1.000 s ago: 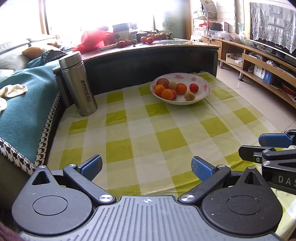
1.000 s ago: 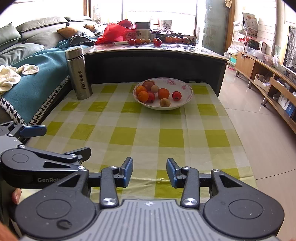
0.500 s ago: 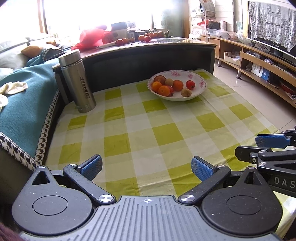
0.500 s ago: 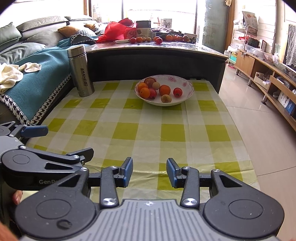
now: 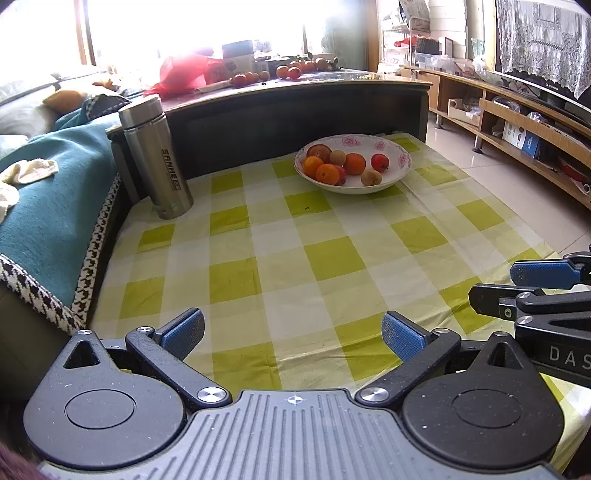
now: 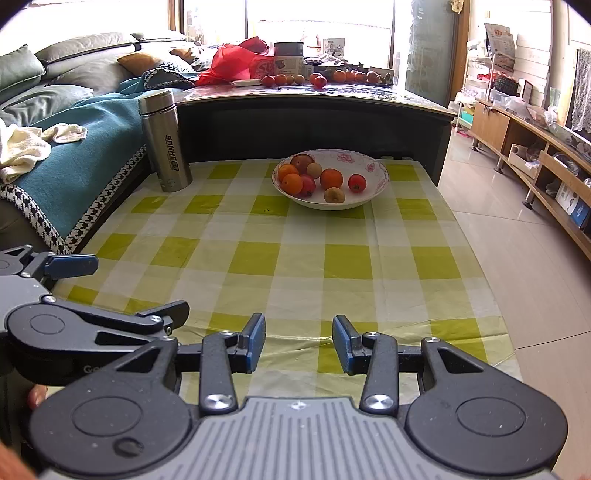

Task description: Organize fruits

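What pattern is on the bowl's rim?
Pink flowers on white, on the bowl; clearest in the right wrist view.

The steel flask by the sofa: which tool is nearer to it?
Left. The left tool sits at the near table edge on the steel flask side; the right tool is beside it, further toward the floor side. Both are well short.

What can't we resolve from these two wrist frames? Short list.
- Fruit on the dark counter: too small and backlit in both views to count or identify.
- Red fruit in the bowl: half hidden behind an orange.
- Right gripper: cut off by the left wrist view's right edge.
- Left gripper: cut off by the right wrist view's left edge.
- Window area: overexposed in the left wrist view.
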A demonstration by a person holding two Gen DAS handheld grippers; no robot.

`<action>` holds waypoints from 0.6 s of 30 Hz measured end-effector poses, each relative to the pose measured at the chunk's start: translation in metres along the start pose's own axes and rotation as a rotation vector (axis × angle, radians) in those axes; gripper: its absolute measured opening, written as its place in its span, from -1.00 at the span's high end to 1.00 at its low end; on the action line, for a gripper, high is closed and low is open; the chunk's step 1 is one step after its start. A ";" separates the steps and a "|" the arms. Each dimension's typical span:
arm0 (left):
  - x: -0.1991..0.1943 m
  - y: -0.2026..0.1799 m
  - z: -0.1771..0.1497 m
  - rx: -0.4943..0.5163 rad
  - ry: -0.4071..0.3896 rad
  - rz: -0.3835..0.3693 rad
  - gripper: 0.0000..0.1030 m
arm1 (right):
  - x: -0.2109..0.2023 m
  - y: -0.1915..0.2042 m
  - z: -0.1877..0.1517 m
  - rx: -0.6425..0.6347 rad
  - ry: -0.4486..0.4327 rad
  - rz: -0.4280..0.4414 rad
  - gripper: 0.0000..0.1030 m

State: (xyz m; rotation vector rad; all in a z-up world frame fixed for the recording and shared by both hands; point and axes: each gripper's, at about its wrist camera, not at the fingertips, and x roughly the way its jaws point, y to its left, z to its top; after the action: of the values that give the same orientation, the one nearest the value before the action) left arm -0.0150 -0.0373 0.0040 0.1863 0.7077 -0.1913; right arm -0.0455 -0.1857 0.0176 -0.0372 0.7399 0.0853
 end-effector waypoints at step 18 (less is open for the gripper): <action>0.000 0.000 -0.001 0.000 0.002 0.001 -1.00 | -0.001 0.002 -0.001 -0.002 0.001 -0.003 0.11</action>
State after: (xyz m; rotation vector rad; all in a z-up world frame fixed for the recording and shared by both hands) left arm -0.0158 -0.0373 0.0034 0.1872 0.7091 -0.1906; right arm -0.0467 -0.1840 0.0175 -0.0403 0.7404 0.0834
